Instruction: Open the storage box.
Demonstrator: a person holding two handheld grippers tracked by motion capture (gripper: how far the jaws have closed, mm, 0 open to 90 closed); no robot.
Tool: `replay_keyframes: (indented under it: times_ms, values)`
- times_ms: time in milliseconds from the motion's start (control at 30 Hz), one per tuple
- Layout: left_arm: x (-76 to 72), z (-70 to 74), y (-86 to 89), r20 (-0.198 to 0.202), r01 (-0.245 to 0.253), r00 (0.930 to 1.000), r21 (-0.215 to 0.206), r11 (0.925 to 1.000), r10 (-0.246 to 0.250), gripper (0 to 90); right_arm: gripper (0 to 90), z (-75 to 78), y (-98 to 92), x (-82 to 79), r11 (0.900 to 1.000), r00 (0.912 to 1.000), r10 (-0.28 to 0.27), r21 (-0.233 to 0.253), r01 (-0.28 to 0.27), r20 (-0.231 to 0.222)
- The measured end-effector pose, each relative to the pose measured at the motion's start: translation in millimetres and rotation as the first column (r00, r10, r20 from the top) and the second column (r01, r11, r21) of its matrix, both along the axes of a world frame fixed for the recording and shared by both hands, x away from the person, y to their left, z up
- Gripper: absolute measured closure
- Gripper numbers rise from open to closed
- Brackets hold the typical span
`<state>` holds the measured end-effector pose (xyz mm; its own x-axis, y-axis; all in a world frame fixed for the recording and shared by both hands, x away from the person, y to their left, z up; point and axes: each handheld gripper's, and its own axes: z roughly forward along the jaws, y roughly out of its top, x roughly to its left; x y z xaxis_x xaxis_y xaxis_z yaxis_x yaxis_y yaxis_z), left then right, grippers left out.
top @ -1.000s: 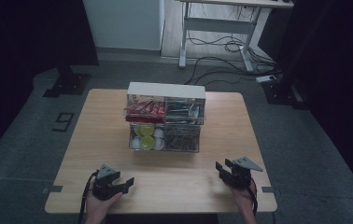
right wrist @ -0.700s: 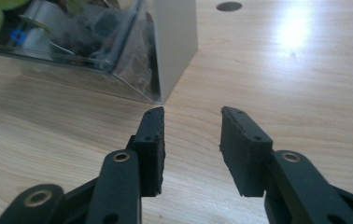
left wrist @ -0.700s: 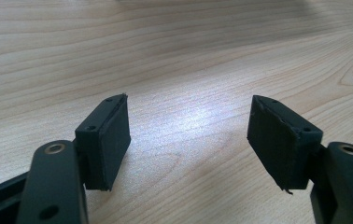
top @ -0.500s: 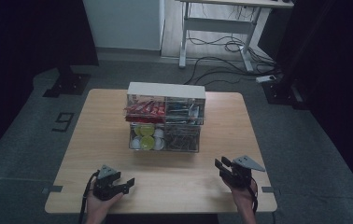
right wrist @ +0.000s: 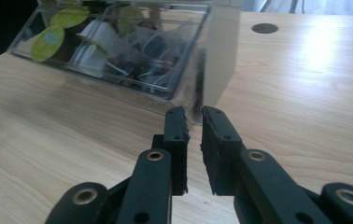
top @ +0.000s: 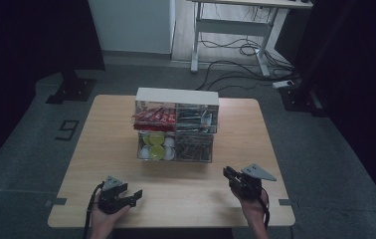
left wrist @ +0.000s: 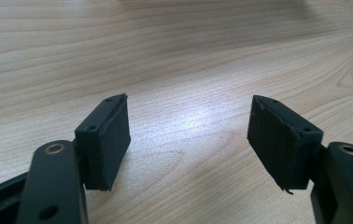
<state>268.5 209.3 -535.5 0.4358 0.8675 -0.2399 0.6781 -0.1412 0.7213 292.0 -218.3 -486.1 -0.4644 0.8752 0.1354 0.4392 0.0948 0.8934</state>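
Note:
A clear drawer organizer [top: 176,130] with a white top stands at the middle of the wooden table [top: 111,129]. Its upper drawers hold red packets and dark packets; the lower ones hold green and white pods and tea bags. My left gripper [top: 132,196] rests low near the front left edge, its jaws spread wide over bare wood [left wrist: 188,135] with nothing between them. My right gripper [top: 228,173] sits at the front right, pointing at the organizer's lower right corner [right wrist: 118,46]. Its jaws [right wrist: 193,135] stand almost together with nothing between them.
A round cable hole [right wrist: 264,28] shows in the tabletop beyond the organizer. Behind the table stand a white cabinet [top: 131,25], a desk frame [top: 235,27] and loose cables [top: 245,50] on the grey floor. Bare wood lies between the organizer and both grippers.

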Motion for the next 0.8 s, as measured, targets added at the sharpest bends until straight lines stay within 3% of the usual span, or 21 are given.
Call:
replay_keyframes:
  times_ms: [367,800]
  values:
    - [0.0,-1.3,-1.3,-0.008,0.005,1.0000,-0.001,1.0000,-0.005,30.0,85.3,11.1,20.9,2.5,0.999,0.9985,0.050,0.014,-0.050,0.024]
    - [-0.9,0.2,1.0,-0.004,-0.001,1.0000,-0.009,1.0000,0.001,30.0,85.3,14.2,57.6,20.3,0.994,0.9935,0.110,0.012,-0.110,0.029]
